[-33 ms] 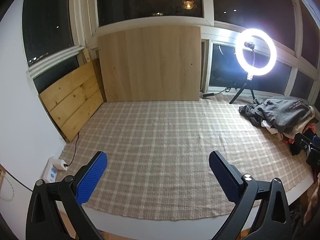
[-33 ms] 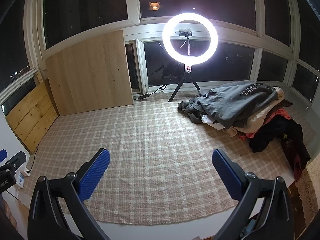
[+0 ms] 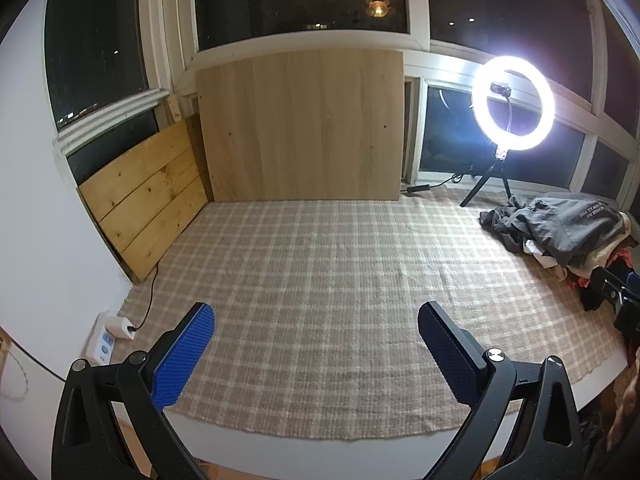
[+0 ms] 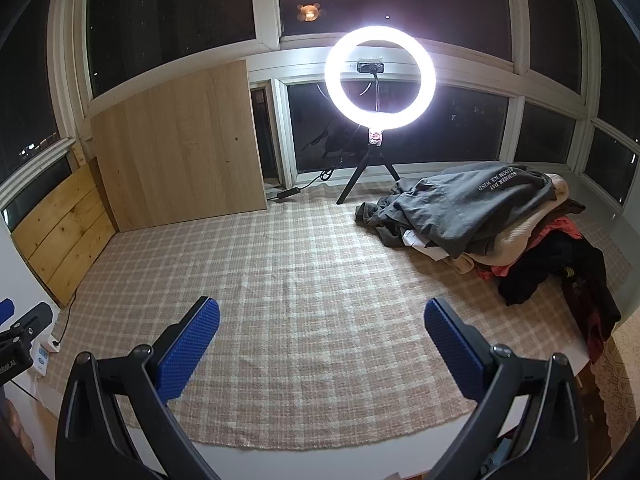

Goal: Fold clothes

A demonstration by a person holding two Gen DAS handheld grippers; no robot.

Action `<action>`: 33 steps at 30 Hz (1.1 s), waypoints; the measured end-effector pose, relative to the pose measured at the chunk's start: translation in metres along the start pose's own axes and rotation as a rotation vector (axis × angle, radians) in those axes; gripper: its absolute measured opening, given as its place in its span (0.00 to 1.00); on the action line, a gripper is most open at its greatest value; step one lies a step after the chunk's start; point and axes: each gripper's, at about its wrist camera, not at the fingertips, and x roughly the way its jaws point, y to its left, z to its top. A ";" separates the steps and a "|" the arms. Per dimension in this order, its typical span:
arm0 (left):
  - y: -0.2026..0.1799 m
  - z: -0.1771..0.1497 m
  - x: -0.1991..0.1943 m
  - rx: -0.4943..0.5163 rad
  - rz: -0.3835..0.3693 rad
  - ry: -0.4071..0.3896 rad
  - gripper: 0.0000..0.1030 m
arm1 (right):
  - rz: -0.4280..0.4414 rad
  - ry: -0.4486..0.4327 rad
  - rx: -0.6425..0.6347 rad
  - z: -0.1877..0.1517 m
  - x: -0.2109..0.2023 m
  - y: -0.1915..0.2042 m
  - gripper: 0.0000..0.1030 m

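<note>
1. Left gripper (image 3: 316,356) hangs over the near edge of the pink-and-white checked woven cloth (image 3: 320,280), blue pads spread wide, nothing between them.
2. Right gripper (image 4: 322,354) likewise gapes empty above that cloth.
3. Heap of rumpled clothes, grey printed top uppermost (image 4: 480,208), sits far right, well apart from both; glowing ring lamp on a black tripod (image 4: 380,78) just behind it.

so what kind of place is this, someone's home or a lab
Most likely a home sunroom or enclosed balcony set up for filming. Dark windows wrap around a raised platform with a plaid rug, a heap of unfolded clothes lies on it, and a ring light stands at the back.
</note>
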 end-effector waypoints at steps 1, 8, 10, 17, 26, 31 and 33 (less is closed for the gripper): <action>0.000 0.000 -0.001 0.004 0.004 -0.004 0.99 | 0.000 0.002 0.001 0.000 0.000 0.000 1.00; -0.003 -0.001 0.003 0.021 0.026 0.011 0.99 | 0.003 0.012 0.011 0.000 0.002 0.000 1.00; 0.003 0.001 0.005 0.006 0.013 0.019 0.99 | 0.006 0.014 0.009 -0.003 0.005 0.001 1.00; 0.010 0.005 0.008 -0.009 0.003 0.022 0.99 | 0.017 0.012 0.001 -0.002 0.007 0.005 1.00; 0.005 0.005 0.012 0.001 -0.013 0.015 0.99 | 0.024 0.004 0.023 -0.001 0.012 0.003 1.00; 0.003 0.006 0.015 0.012 -0.026 0.014 0.99 | 0.021 -0.002 0.037 0.001 0.017 0.000 1.00; 0.003 0.007 0.016 0.012 -0.023 0.012 0.99 | 0.014 -0.005 0.033 0.001 0.020 0.000 1.00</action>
